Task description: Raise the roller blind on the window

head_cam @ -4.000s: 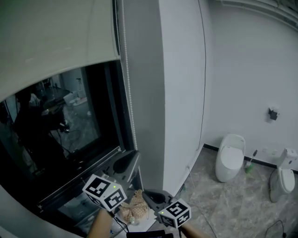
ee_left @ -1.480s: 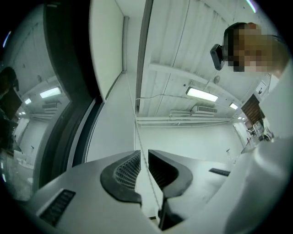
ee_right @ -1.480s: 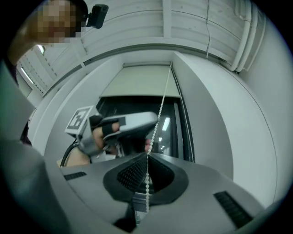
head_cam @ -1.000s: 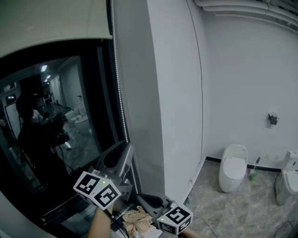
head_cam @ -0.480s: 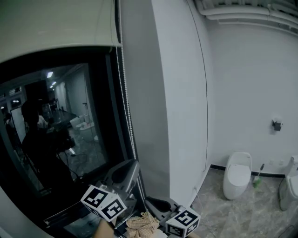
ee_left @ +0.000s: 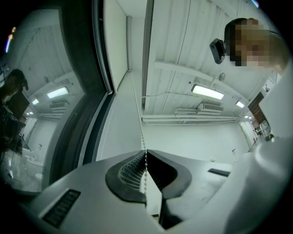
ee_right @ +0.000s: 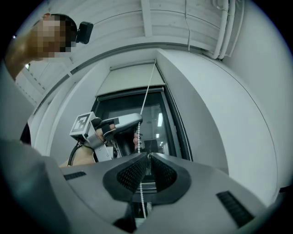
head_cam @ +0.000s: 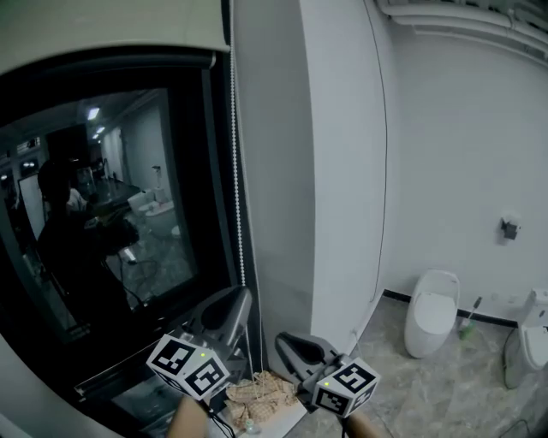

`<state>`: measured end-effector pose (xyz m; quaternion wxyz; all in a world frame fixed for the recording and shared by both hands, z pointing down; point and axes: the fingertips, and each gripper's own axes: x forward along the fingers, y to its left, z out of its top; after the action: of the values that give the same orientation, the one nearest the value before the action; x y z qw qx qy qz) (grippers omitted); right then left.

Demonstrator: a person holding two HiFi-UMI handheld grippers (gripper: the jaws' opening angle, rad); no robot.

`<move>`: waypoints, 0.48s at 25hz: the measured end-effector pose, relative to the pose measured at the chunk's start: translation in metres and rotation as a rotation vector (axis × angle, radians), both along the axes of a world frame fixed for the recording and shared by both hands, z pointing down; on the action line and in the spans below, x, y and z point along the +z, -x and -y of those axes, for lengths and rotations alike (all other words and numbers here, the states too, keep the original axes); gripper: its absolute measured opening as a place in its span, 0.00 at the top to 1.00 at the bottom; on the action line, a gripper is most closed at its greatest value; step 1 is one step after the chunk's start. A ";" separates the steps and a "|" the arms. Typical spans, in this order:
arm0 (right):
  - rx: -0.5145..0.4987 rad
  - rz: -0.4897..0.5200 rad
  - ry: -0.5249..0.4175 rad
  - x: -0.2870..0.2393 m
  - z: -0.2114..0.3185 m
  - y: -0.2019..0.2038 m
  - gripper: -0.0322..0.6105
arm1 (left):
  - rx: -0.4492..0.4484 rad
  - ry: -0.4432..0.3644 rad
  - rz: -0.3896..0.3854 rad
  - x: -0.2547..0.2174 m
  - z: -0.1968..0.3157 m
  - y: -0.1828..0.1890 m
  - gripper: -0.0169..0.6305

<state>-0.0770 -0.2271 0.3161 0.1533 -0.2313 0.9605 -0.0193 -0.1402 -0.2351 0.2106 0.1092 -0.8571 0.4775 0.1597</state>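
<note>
The cream roller blind (head_cam: 103,26) is rolled high, its bottom edge near the top of the dark window (head_cam: 111,214). A white bead chain (head_cam: 237,214) hangs down the window's right side. My left gripper (head_cam: 241,298) is shut on the chain low down, and in the left gripper view the bead chain (ee_left: 137,109) runs up from its closed tips (ee_left: 146,152). My right gripper (head_cam: 284,342) sits just below and to the right. In the right gripper view its jaws (ee_right: 149,155) are closed with the bead chain (ee_right: 145,98) passing between them, below the blind (ee_right: 132,77).
A white wall column (head_cam: 334,171) stands right of the window. A toilet (head_cam: 428,321), a brush (head_cam: 467,325) and another fixture (head_cam: 527,342) stand on the marble floor at the right. A crumpled beige cloth (head_cam: 257,393) lies on the sill under the grippers.
The blind's bottom edge has risen well up the window over the last few seconds. The right gripper has come up closer under the left gripper.
</note>
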 end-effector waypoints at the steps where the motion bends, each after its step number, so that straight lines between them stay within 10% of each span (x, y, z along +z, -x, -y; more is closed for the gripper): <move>1: 0.003 -0.007 0.002 0.001 0.001 0.000 0.92 | -0.012 -0.016 0.001 -0.002 -0.002 0.002 0.95; 6: 0.015 0.001 0.016 0.002 0.006 -0.003 0.92 | -0.125 -0.030 0.109 0.016 -0.008 0.009 0.95; 12: 0.014 0.004 -0.023 -0.007 0.004 0.003 0.92 | -0.087 0.042 0.055 0.044 -0.003 0.020 0.95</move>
<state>-0.0797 -0.2312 0.3090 0.1578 -0.2362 0.9588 -0.0077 -0.1603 -0.2324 0.2549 0.1113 -0.8417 0.5143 0.1210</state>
